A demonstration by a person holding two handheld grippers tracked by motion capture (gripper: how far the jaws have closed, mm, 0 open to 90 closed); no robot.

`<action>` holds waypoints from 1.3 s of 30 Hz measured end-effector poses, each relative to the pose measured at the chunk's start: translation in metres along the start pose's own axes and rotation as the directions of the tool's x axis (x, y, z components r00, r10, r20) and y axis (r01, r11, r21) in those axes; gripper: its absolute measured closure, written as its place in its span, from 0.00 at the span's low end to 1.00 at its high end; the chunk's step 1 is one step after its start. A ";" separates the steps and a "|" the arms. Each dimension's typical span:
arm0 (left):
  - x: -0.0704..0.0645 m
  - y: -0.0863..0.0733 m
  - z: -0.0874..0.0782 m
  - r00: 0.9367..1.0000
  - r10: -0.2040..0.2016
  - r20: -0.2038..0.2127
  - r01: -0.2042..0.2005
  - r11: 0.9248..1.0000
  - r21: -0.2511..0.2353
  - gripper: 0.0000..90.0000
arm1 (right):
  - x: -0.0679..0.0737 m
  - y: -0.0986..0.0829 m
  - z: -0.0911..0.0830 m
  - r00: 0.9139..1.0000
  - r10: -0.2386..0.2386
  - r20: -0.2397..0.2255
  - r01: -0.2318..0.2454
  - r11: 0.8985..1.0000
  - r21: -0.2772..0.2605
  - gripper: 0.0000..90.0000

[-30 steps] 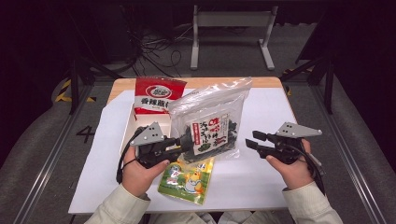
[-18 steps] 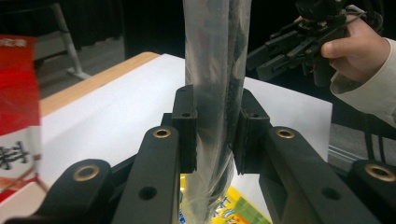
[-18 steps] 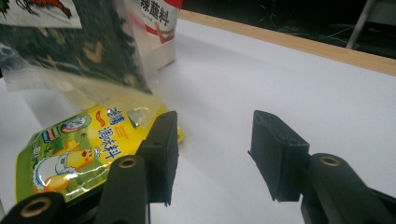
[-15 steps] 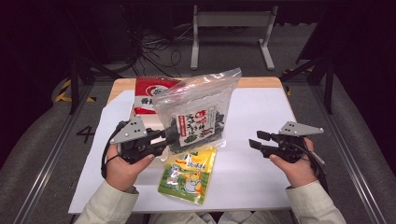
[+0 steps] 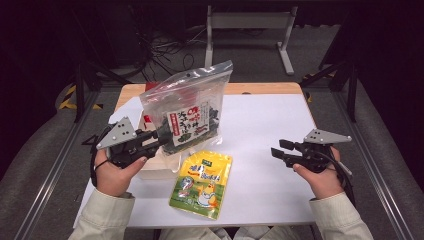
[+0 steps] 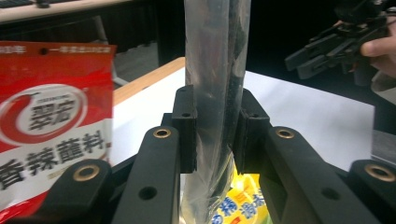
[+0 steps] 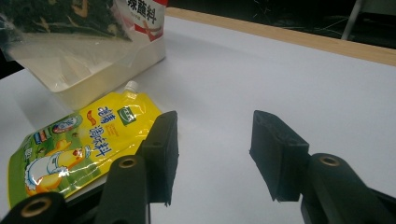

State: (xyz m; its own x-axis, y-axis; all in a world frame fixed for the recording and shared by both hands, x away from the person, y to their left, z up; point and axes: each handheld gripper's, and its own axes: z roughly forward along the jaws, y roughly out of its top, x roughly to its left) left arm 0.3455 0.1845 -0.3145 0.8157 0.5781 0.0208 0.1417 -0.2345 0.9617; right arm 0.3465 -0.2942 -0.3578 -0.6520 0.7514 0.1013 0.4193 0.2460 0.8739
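A clear plastic bag of dark seaweed (image 5: 187, 107) hangs upright above the left side of the table, and my left gripper (image 5: 162, 137) is shut on its lower left edge. In the left gripper view the jaws clamp the bag (image 6: 215, 70) edge-on, with my left gripper (image 6: 215, 135) closed tight around it. A yellow spouted pouch (image 5: 202, 182) lies flat on the white tabletop just below the bag. My right gripper (image 5: 275, 152) is held open low over the table's right side; between its jaws (image 7: 212, 149) is only bare table, and the yellow pouch (image 7: 79, 144) lies to its left.
A shallow white tray (image 5: 155, 170) sits under the bag, at the table's left. A red packet (image 6: 51, 126) stands in it behind the bag. The white mat (image 5: 270, 120) stretches bare between my hands. Metal stands and cables lie on the floor beyond the far edge.
My left gripper has carried the seaweed bag leftward, over the tray, covering most of the red packet. My right gripper has drifted slightly right and stayed open.
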 end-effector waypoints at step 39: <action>0.053 -0.037 -0.019 0.971 -0.021 -0.238 0.039 0.997 0.073 0.83 | -0.013 -0.010 0.008 0.998 0.065 -0.008 -0.065 0.997 0.036 0.54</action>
State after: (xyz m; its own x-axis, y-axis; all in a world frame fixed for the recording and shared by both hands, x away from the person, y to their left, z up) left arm 0.3729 0.2391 -0.3435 0.6556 0.7522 0.0655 0.2139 -0.2682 0.9393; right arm 0.3555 -0.3014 -0.3717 -0.6282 0.7610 0.1617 0.4830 0.2186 0.8479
